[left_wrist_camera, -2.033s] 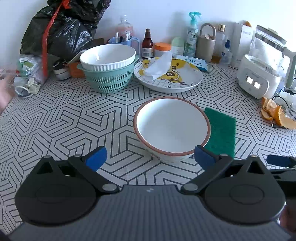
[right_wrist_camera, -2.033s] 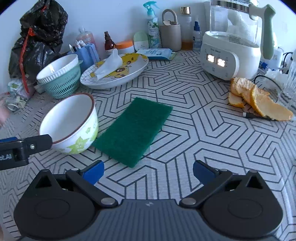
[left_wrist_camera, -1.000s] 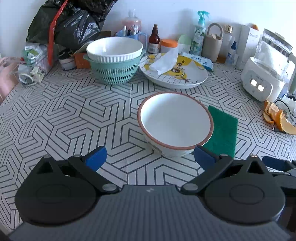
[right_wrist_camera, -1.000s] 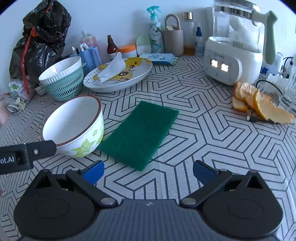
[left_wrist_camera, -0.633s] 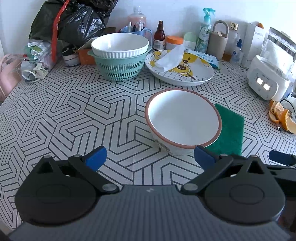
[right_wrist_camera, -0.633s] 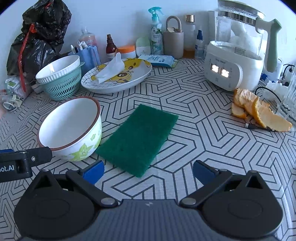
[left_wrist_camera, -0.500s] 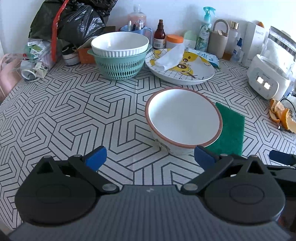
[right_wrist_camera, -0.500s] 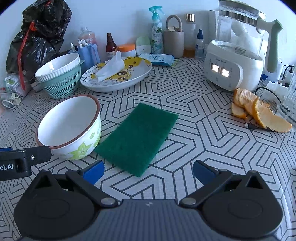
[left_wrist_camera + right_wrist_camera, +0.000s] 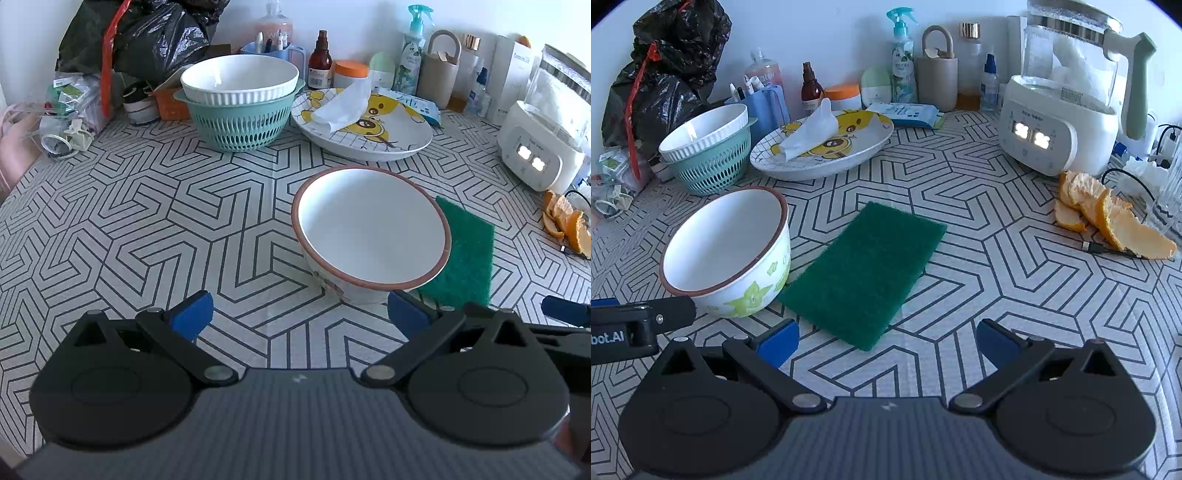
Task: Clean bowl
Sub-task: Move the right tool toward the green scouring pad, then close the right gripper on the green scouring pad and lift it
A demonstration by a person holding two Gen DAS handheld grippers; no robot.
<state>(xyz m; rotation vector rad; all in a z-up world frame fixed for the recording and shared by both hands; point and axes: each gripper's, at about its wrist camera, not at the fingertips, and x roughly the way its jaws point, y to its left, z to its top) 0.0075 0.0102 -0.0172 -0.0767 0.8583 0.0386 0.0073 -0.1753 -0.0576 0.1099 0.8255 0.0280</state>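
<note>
both hand-held grippers, left (image 9: 297, 313) and right (image 9: 887, 338), gape empty before the brown-rimmed white bowl (image 9: 371, 229) and flat green scouring pad (image 9: 863, 272).

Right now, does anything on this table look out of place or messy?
Yes: orange peel lies loose on the tabletop by the kettle base, not on a dish. A crumpled tissue sits on the cartoon plate. The bowl stands upright and looks clean inside, with the scouring pad flat beside it.
</note>
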